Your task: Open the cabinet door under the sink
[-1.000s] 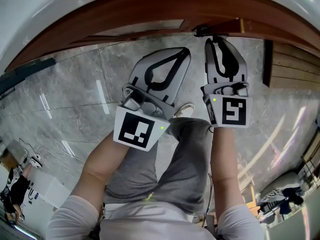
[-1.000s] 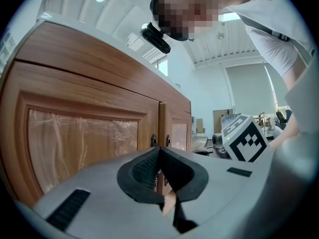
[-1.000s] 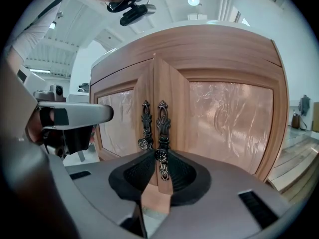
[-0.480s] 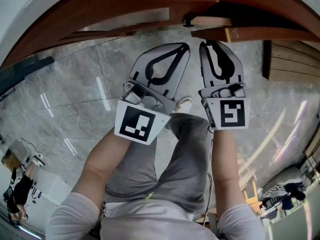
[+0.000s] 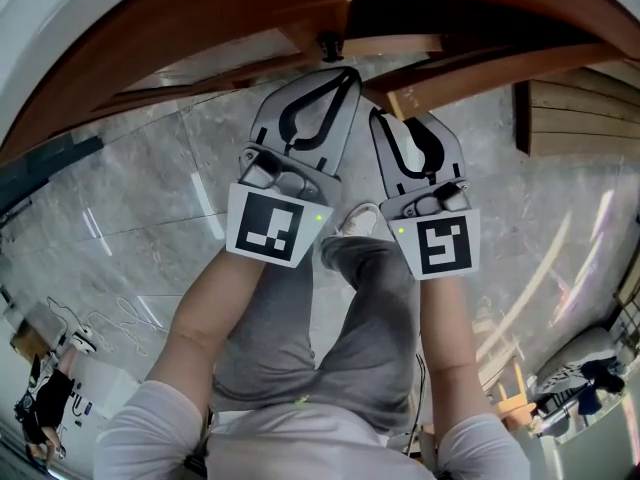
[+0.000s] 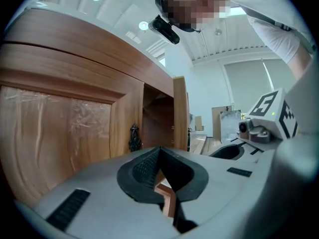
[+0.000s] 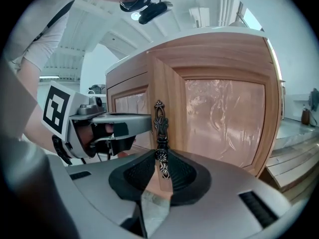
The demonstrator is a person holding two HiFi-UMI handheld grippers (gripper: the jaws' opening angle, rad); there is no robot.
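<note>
The wooden cabinet under the sink has two doors. The left door (image 6: pixel 65 133) is closed, and its dark ornate handle (image 6: pixel 133 137) (image 5: pixel 328 43) hangs free. The right door (image 7: pixel 224 113) (image 5: pixel 480 68) stands swung outward, leaving a dark opening (image 6: pixel 157 118) between the doors. My right gripper (image 7: pixel 160 158) (image 5: pixel 383 116) is shut on the right door's ornate handle (image 7: pixel 159 126). My left gripper (image 5: pixel 342 71) (image 6: pixel 158 149) is shut with nothing in it. Its tip sits just short of the left door's handle without touching it.
A white countertop (image 5: pixel 60 28) overhangs the cabinet. Grey marble floor (image 5: pixel 130 188) lies below, with the person's legs and a shoe (image 5: pixel 365 218) between the grippers. Wooden slats (image 5: pixel 570 118) lie at the right. Cables and clutter (image 5: pixel 60 348) sit at the lower left.
The right gripper has drawn back toward the person with the handle, and the right door has swung further out. The left gripper has moved up close to the left door's handle.
</note>
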